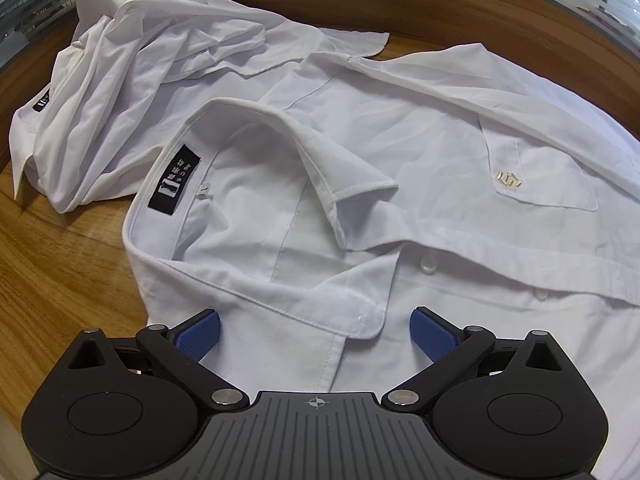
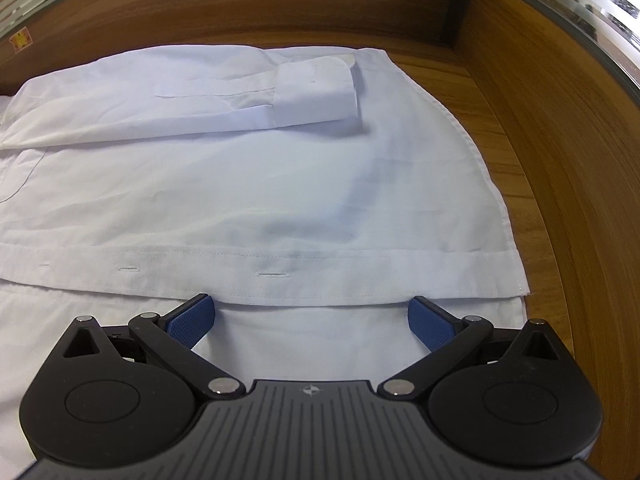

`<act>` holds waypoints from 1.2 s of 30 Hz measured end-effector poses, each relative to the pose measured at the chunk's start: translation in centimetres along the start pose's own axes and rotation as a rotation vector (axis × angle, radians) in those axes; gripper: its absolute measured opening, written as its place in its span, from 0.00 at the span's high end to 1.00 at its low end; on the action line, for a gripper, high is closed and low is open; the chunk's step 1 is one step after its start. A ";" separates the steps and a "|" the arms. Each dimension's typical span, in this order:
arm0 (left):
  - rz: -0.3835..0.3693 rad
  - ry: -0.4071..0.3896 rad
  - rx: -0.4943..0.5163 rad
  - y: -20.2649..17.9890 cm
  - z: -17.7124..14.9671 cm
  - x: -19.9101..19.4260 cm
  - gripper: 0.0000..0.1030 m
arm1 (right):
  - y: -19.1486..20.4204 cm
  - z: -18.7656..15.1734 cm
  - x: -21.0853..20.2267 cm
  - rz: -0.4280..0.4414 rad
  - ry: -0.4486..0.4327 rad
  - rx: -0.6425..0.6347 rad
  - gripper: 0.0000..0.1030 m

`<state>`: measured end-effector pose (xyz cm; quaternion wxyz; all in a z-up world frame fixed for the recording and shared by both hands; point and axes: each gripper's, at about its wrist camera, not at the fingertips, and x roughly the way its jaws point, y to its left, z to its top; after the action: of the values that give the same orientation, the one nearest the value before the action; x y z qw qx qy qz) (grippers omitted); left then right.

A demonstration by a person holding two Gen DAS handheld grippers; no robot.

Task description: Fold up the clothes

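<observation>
A white dress shirt (image 1: 420, 152) lies flat on the wooden table, collar (image 1: 256, 184) toward me with a black label (image 1: 174, 180) inside, and a chest pocket with a small gold emblem (image 1: 509, 181). My left gripper (image 1: 315, 334) hovers open just over the near collar point, its blue pads (image 1: 202, 336) holding nothing. In the right wrist view the shirt's lower body (image 2: 260, 184) is spread out, a sleeve with its cuff (image 2: 316, 94) folded across it. My right gripper (image 2: 311, 320) stands open over the button placket (image 2: 272, 274) near the hem.
A second white shirt (image 1: 132, 80) lies crumpled at the far left, touching the flat one. Wooden table (image 1: 52, 264) shows at the left, and bare table (image 2: 560, 208) runs along the right of the hem. A wooden wall panel (image 2: 280, 4) rises behind.
</observation>
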<state>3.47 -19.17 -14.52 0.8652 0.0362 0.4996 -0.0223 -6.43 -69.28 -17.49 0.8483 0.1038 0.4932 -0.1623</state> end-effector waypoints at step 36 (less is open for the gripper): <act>-0.039 -0.040 0.094 -2.3 3.5 2.3 0.00 | 0.2 0.1 0.6 -0.012 -0.020 0.014 0.00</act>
<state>7.47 -21.73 -14.90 0.8718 0.0665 0.4811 -0.0633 -5.97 -69.28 -17.99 0.8515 0.1049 0.4841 -0.1720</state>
